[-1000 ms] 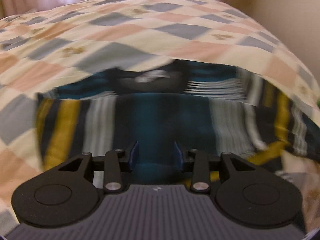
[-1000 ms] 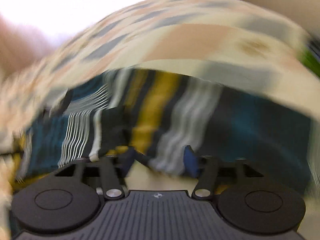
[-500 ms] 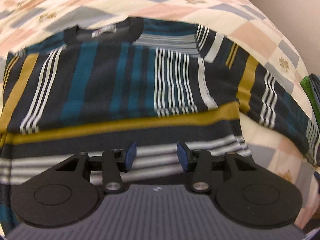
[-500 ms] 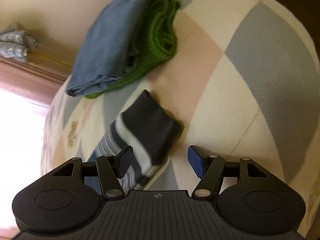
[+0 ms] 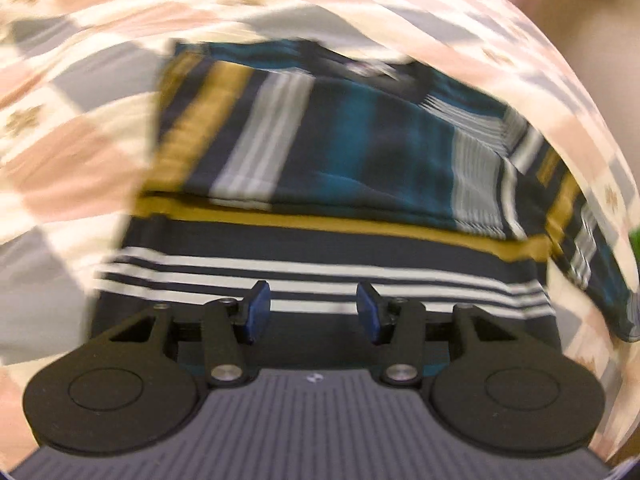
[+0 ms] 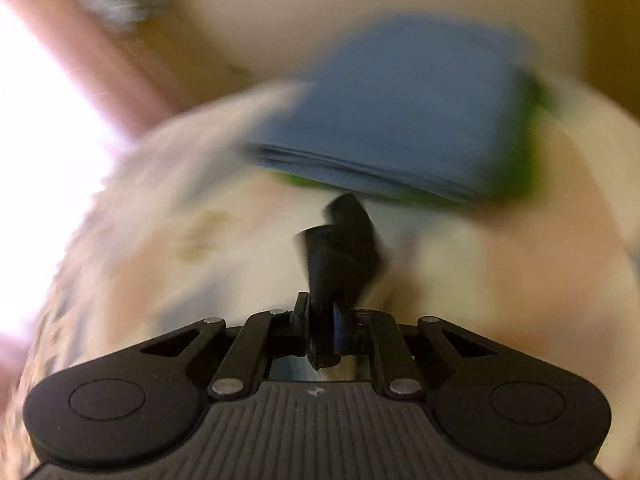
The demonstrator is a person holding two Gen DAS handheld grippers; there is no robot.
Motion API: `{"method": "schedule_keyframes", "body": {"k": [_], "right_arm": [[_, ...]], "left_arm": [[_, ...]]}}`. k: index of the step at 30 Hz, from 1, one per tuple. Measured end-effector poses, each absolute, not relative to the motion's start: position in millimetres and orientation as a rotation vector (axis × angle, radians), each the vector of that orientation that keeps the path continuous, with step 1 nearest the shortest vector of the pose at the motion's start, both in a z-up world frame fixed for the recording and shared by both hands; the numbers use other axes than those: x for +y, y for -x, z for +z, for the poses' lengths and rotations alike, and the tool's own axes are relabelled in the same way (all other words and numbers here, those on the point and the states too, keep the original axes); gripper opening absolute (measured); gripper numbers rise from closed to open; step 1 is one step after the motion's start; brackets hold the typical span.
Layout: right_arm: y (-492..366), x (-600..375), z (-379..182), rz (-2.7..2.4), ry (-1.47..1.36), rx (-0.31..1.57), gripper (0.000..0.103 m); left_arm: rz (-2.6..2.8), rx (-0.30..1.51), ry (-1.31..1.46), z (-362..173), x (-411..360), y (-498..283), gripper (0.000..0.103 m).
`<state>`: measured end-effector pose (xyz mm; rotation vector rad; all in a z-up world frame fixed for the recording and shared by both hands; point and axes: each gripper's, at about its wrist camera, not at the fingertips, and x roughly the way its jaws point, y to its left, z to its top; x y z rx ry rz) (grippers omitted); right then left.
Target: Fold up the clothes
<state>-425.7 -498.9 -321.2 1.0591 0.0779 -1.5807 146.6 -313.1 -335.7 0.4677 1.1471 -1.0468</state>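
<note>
A striped sweater (image 5: 360, 152) in dark blue, teal, mustard and white lies on the checked bedspread (image 5: 80, 80), blurred by motion. My left gripper (image 5: 312, 304) hovers over its near white-striped band, open, with nothing between the blue pads. In the right wrist view my right gripper (image 6: 324, 320) is closing its jaws on the dark sleeve cuff (image 6: 340, 248). The pads pinch the cloth, and the cuff sticks up bunched above the fingers.
A folded blue garment (image 6: 400, 120) lies on a green knit one (image 6: 524, 160) just beyond the held cuff, near a beige wall. The green one shows at the far right edge (image 5: 634, 240) of the left wrist view. A bright window with pink curtain (image 6: 100, 52) is at left.
My right gripper has closed on the sleeve cuff that lay between its open jaws, and has swung toward the folded pile. The left gripper has shifted and rolled over the sweater, staying open.
</note>
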Motion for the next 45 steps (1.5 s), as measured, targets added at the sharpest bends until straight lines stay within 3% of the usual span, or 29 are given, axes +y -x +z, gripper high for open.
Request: {"method": "schedule_keyframes", "body": {"k": [6,11,12,13,14,15,16,20,23,27,33,35,36,37,38,41,45], "right_arm": [[191,-523,-238,-1.122,-0.745,0.073,0.011],[-13,-480,-233,-0.721,-0.657,0.174,0.011],[-49,-468,-240,-0.647,-0.648,0.217,0.015],[-80,-458,-252,-0.598,-0.650,0.285,0.041],[-106,-446,-268,-0.583,-0.656,0.384,0.054],[-121,-435,-287,-0.577,-0.664,0.469,0.063],[-132,-423,-307,-0.569,-0.671,0.542,0.059],[-99,-388,-357,-0.675,-0.707,0.713,0.059],[-40,-386,-366,-0.847,-0.687,0.738,0.059],[26,-407,-366,-1.064,-0.449,0.824,0.059],[63,-421,-392,-1.059,-0.015,1.056,0.059],[64,-418,-401,-0.999,0.113,1.107,0.056],[65,-416,-406,-0.963,0.175,1.133,0.052],[64,-416,-411,-0.928,0.221,1.150,0.040],[62,-415,-417,-0.895,0.269,1.161,0.035],[58,-417,-421,-0.844,0.363,1.153,0.006],[75,-433,-409,-0.915,0.267,1.091,0.003]], "left_arm": [[-0.968,1.165,-0.314,-319,-260,-242,0.042],[-0.911,1.179,-0.236,-321,-216,-316,0.044],[-0.898,1.187,-0.234,-326,-210,-328,0.044],[-0.885,1.196,-0.232,-331,-203,-341,0.044],[-0.873,1.222,-0.228,-340,-199,-352,0.044],[-0.864,1.246,-0.220,-349,-197,-360,0.044],[-0.870,1.268,-0.197,-355,-197,-364,0.044],[-0.902,1.356,-0.077,-380,-204,-375,0.049],[-0.928,1.401,0.042,-393,-223,-381,0.054],[-0.950,1.493,0.213,-411,-258,-387,0.061],[-0.872,1.552,0.363,-433,-298,-385,0.061],[-0.854,1.549,0.343,-436,-307,-382,0.054],[-0.867,1.545,0.318,-435,-311,-378,0.037],[-0.880,1.541,0.293,-434,-314,-375,0.021],[-0.902,1.529,0.257,-432,-317,-370,0.018],[-0.951,1.452,0.178,-416,-322,-357,0.003],[-1.063,1.385,0.130,-392,-321,-335,0.002]]}}
